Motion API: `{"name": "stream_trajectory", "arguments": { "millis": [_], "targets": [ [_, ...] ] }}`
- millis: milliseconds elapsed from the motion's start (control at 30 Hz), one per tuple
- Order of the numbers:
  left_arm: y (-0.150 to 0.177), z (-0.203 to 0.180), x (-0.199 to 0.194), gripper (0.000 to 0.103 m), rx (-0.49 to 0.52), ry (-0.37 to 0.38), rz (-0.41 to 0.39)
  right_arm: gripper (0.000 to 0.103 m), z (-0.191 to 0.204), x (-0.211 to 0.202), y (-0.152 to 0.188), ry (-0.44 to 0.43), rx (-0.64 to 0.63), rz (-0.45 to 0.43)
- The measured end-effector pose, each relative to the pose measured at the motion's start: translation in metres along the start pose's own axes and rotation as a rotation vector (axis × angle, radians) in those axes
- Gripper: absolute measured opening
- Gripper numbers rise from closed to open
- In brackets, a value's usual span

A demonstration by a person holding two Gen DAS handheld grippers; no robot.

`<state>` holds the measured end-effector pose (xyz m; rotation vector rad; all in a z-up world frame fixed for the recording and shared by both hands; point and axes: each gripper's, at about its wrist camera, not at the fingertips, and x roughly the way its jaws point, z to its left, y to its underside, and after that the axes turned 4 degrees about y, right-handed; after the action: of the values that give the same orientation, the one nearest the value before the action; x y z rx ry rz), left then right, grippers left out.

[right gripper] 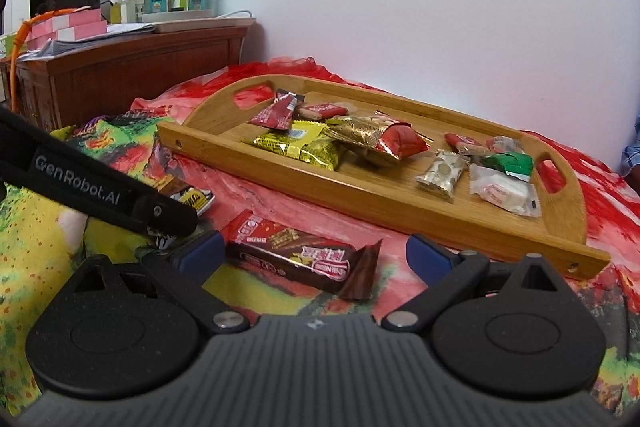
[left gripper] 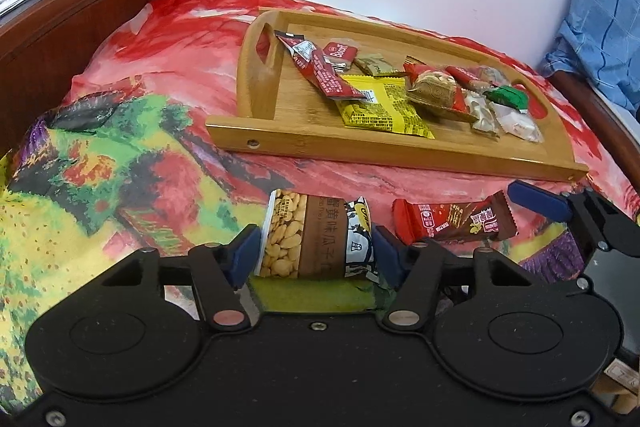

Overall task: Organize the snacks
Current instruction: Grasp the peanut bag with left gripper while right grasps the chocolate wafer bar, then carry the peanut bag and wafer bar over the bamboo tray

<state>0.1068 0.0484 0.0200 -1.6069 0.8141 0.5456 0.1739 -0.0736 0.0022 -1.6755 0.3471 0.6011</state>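
Two snacks lie off the tray (left gripper: 256,143), both on the cloth (left gripper: 132,163) low in the frame.

Item 1: seed pack (left gripper: 316,235), lower centre of the left view. Your left gripper (left gripper: 314,253) has its pads against the pack's two ends, pinching it across its length. Likely light, crinkly film with loose contents; it should give under pressure, so a hold across the middle is safer than one on the sealed ends.

Item 2: bar (right gripper: 298,253), lower centre of the right view. Your right gripper (right gripper: 314,255) stands spread around it, left pad near one end, right pad clear of the crimped tail. Probably stiff along its body, slippery wrapper; take the body, not the tail.

Tray: upper centre-right, already holding assorted packets.
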Motion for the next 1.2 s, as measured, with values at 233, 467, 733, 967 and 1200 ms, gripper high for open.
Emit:
{"name": "stream_trajectory", "arguments": {
  "millis": [233,467,733,967,1200],
  "targets": [
    [0.0,0.0,-0.001,0.058,-0.003,-0.003,0.001,0.08,0.0,0.004,-0.002,-0.038,0.023,0.025],
    [-0.002,-0.002,-0.001,0.057,-0.011,-0.013,0.002,0.058,0.001,-0.003,-0.002,-0.03,0.034,0.023],
    [-0.008,-0.01,-0.006,0.056,0.001,-0.006,-0.013,0.057,-0.02,-0.018,-0.005,0.054,0.135,0.014],
    [-0.013,-0.022,-0.01,0.056,0.02,0.009,-0.026,0.029,-0.047,-0.023,-0.008,0.138,0.248,0.028],
    [-0.016,-0.032,-0.011,0.056,0.036,0.012,-0.032,0.053,-0.058,-0.028,-0.006,0.123,0.287,0.035]
  ]
}}
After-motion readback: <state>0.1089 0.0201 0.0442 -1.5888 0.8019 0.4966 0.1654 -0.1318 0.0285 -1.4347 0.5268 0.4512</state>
